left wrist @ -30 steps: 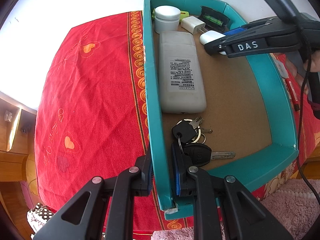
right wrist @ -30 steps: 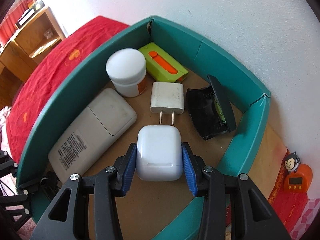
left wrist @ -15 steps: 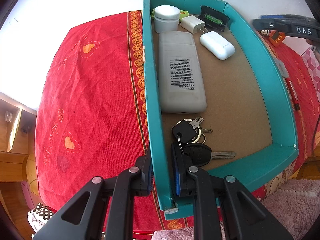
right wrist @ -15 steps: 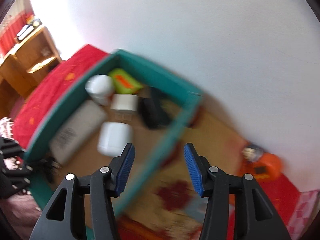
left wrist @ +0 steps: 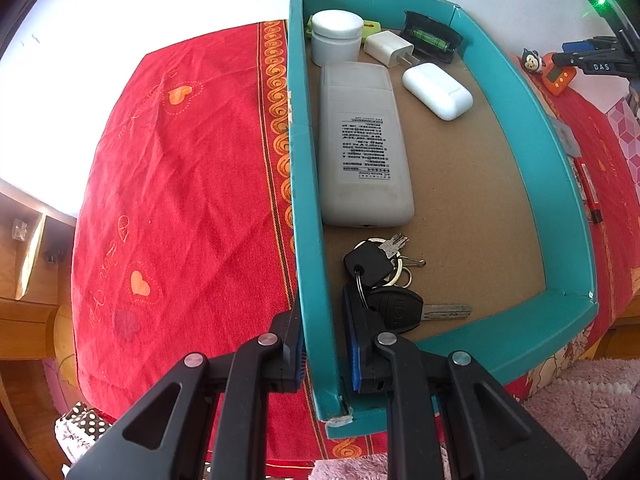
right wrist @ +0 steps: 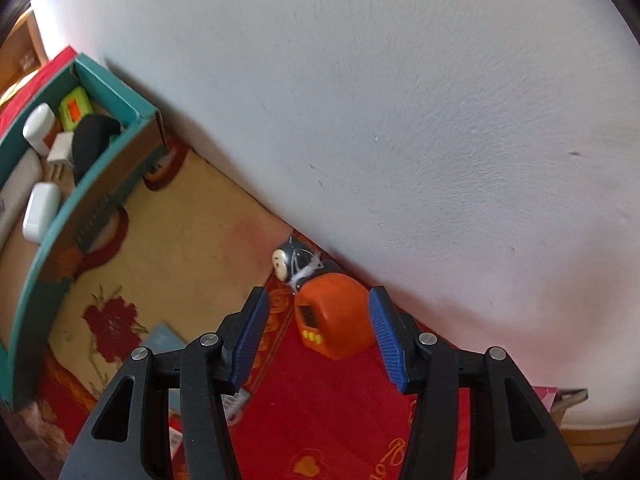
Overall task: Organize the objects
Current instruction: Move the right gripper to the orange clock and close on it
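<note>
My left gripper (left wrist: 325,350) is shut on the left wall of the teal box (left wrist: 308,184). Inside lie a grey remote (left wrist: 362,148), a white earbud case (left wrist: 437,85), a white charger plug (left wrist: 387,49), a white jar (left wrist: 335,36), a black case with a green level (left wrist: 432,37) and a bunch of keys (left wrist: 384,276). My right gripper (right wrist: 316,336) is open and empty, its jaws either side of an orange timer with a cartoon figure (right wrist: 330,320) by the wall. The box also shows in the right wrist view (right wrist: 60,216).
A red cloth with hearts (left wrist: 180,184) covers the table. A white wall (right wrist: 400,100) stands right behind the timer. A red pen (left wrist: 590,196) and papers (right wrist: 236,400) lie right of the box. A pink fluffy rug (left wrist: 580,412) is below.
My right gripper let go of the white earbud case inside the box, opened, and swung out to the right toward the orange timer. My left gripper has not moved.
</note>
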Motion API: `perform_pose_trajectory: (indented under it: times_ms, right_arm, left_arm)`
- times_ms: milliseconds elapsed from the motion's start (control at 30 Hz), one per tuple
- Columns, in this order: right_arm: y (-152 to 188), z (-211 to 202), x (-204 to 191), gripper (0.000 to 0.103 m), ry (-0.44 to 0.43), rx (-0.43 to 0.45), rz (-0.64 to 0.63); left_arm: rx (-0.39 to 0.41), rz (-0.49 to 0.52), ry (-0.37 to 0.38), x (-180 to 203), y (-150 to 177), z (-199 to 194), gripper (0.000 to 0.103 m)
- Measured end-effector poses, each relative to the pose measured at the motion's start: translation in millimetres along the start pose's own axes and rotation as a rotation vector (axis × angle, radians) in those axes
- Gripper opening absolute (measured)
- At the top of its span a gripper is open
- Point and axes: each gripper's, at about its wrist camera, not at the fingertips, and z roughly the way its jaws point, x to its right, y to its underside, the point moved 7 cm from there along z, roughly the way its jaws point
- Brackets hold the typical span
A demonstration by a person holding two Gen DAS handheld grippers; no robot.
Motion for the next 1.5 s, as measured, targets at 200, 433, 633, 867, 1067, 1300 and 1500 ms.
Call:
perform_pose_trajectory:
  times_ms: [200, 433, 633, 867, 1067, 1300, 1500]
  right_arm:
    - [-8, 8, 0, 0.053, 0.001, -0.007, -0.057]
    - [-6, 13, 8, 0.053, 0.07, -0.021, -0.106]
    - [-9, 21, 9, 0.048, 0.01, -0.034, -0.073]
    - [9, 4, 12, 0.04, 0.002, 0.01, -0.011]
    - [33, -11, 16, 0.04, 0.003, 0.055, 0.111]
    - [69, -27, 18, 0.04, -0.029, 0.128, 0.317]
    - [99, -20, 12, 0.04, -0.016, 0.07, 0.315]
  left_arm:
    - [-0.002, -0.006, -0.004, 3, -1, 3, 0.015]
    - [-0.005, -0.008, -0.007, 6, -3, 6, 0.015]
    - [-0.003, -0.007, -0.011, 4, 1, 3, 0.015]
    - [-0.003, -0.011, -0.015, 5, 0, 4, 0.015]
    - [-0.008, -0.007, -0.018, 2, 3, 1, 0.015]
    - [-0.008, -0.014, -0.019, 1, 4, 1, 0.015]
    - [-0.006, -0.017, -0.019, 1, 5, 1, 0.015]
